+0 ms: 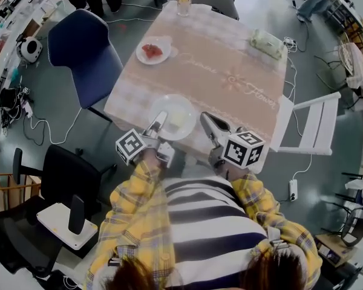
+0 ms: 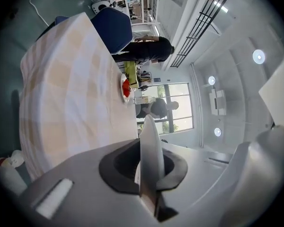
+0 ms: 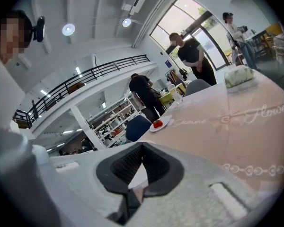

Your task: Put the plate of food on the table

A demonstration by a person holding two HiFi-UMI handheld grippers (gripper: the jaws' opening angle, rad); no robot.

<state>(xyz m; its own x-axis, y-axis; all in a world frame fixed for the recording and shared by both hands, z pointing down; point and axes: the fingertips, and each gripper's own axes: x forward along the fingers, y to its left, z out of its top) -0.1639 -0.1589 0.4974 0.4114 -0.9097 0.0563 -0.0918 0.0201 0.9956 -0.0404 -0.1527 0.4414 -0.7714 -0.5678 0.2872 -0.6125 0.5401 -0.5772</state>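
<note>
Plaid sleeves (image 1: 139, 186) right under the camera, and out of them come both grippers, working the near edge of the table (image 1: 230, 71). Left gripper (image 1: 161, 119) is clamped on the left rim of the plate (image 1: 180, 107); its own view shows the white rim edge-on, squeezed between the dark pads. Right gripper (image 1: 204, 118) sits at the opposite rim, jaws pinched to a narrow wedge with a white sliver in it, most likely that same rim.

The plate is over the checked cloth, just inside the near edge. Whether it already rests there or hangs a touch above, I can't tell.

To set it down well, I'd say keep it level, lower both sides together, and let go only once the base is flat. It wants to go further in, too, since this close to the edge it could tip back toward the person.

As for the plate itself: round, white, shallow and thin-rimmed, with something pale and yellowish lying near its middle.
</note>
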